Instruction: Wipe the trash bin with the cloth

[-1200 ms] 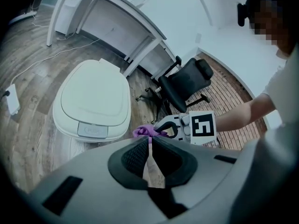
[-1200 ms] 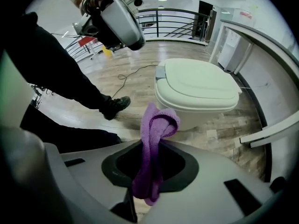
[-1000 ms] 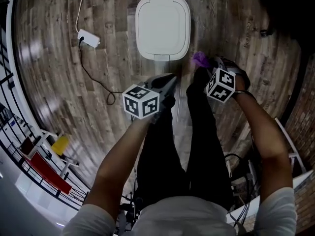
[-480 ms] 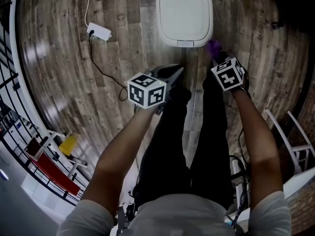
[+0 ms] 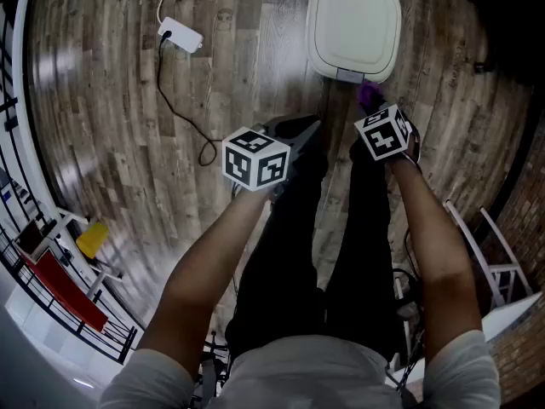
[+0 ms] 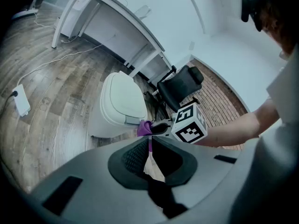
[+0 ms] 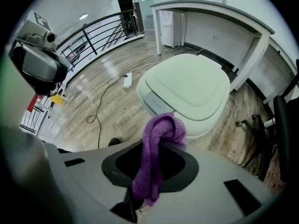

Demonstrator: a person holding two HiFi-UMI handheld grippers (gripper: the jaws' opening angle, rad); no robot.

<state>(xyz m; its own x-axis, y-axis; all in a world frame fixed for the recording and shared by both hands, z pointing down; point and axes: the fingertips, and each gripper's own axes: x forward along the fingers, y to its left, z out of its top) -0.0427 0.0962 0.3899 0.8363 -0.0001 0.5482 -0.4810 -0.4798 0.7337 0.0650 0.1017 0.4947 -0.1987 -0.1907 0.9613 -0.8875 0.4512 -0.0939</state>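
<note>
- The trash bin (image 5: 353, 25) is a white, rounded-square thing with the lid down and a little greyish panel at the front edge. It's standing on the wood floor (image 5: 119, 100), right ahead of the person's feet.
- The purple cloth (image 7: 156, 157) is fuzzy and bunched into a fat loop. It's pinched in the right tongs (image 7: 159, 146), which are clamped tight on it, just at the bin's front edge.
- The left tongs (image 6: 149, 141) are closed up with nothing in them, held lower and off to the side of the bin.
- From the head view you only get the bin's lid, and its far edge is cut off by the frame.
- Most of the cloth hides behind the right marker cube (image 5: 383, 135) there.
- Honestly can't tell if the cloth is actually touching the bin.
</note>
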